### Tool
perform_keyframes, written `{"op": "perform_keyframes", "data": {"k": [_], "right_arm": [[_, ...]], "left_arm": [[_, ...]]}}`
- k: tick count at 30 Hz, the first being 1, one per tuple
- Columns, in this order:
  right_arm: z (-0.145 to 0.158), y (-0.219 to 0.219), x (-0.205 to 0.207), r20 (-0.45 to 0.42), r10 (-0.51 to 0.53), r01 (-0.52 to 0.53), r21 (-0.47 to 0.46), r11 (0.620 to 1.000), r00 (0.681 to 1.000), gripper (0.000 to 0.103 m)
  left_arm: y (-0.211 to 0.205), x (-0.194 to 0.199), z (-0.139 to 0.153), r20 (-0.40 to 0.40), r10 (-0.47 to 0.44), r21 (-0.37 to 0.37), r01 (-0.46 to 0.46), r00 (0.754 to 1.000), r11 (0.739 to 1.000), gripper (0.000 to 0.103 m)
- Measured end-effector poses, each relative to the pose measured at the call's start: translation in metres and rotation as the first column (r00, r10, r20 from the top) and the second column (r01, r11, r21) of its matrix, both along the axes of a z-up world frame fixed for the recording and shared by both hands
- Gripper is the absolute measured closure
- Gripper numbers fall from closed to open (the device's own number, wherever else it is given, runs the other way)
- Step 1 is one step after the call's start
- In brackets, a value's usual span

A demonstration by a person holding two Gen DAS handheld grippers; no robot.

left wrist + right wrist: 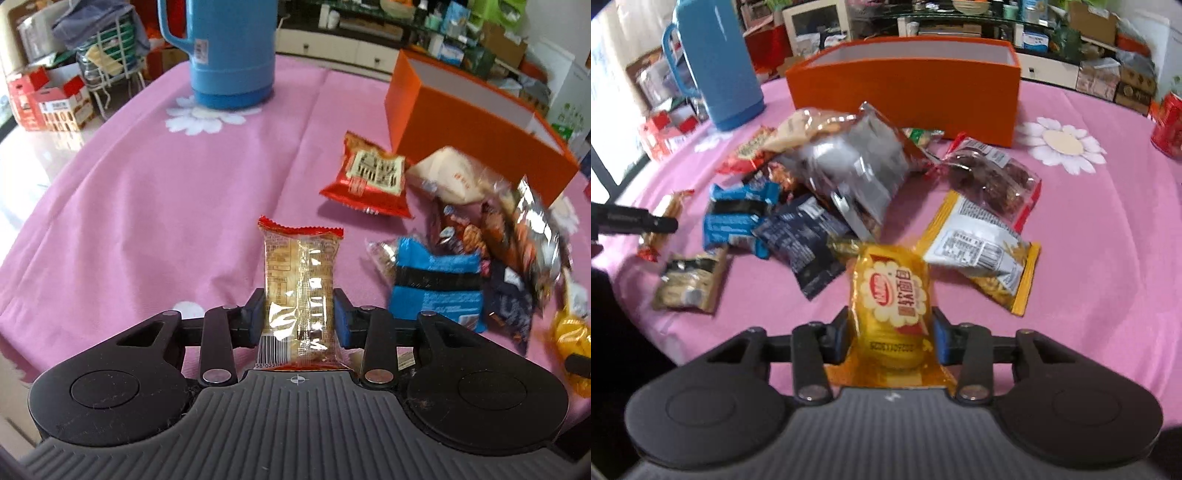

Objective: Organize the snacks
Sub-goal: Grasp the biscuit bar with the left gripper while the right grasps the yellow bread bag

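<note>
My left gripper (299,317) is shut on a clear-wrapped biscuit pack with red ends (299,280), held above the pink tablecloth. My right gripper (891,326) is shut on a yellow snack packet (892,295). An open orange box (905,99) stands at the back of the table; it also shows in the left wrist view (461,129). A pile of snack packs lies in front of it: a silver bag (849,170), a blue pack (737,218), a dark navy pack (803,240), a dates pack (993,181) and a yellow-and-white pack (982,251).
A blue thermos jug (229,51) stands at the table's far left, also in the right wrist view (713,70). A red can (1169,125) stands at the right edge. A red snack pack (365,177) lies left of the pile. Shelves and boxes surround the table.
</note>
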State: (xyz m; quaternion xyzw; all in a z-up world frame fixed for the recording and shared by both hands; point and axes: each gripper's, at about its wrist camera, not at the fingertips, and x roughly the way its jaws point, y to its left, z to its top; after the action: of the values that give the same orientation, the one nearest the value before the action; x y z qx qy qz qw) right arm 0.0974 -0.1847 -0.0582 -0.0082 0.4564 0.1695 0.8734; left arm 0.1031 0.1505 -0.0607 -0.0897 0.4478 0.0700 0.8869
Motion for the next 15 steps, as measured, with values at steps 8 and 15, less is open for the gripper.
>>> {"op": "perform_keyframes", "data": {"k": [8,15], "right_arm": [[0.053,0.002,-0.009,0.085,-0.012,0.000,0.137,0.991,0.996,0.071],[0.004,-0.009,-0.003,-0.043,-0.046,0.050,0.096,0.994,0.998,0.038]], "left_arm": [[-0.022,0.002,0.008,0.021,-0.065,-0.021,0.066,0.998,0.998,0.101],[-0.041,0.005,-0.015,-0.024,-0.105,0.029,0.106,0.994,0.994,0.099]]}}
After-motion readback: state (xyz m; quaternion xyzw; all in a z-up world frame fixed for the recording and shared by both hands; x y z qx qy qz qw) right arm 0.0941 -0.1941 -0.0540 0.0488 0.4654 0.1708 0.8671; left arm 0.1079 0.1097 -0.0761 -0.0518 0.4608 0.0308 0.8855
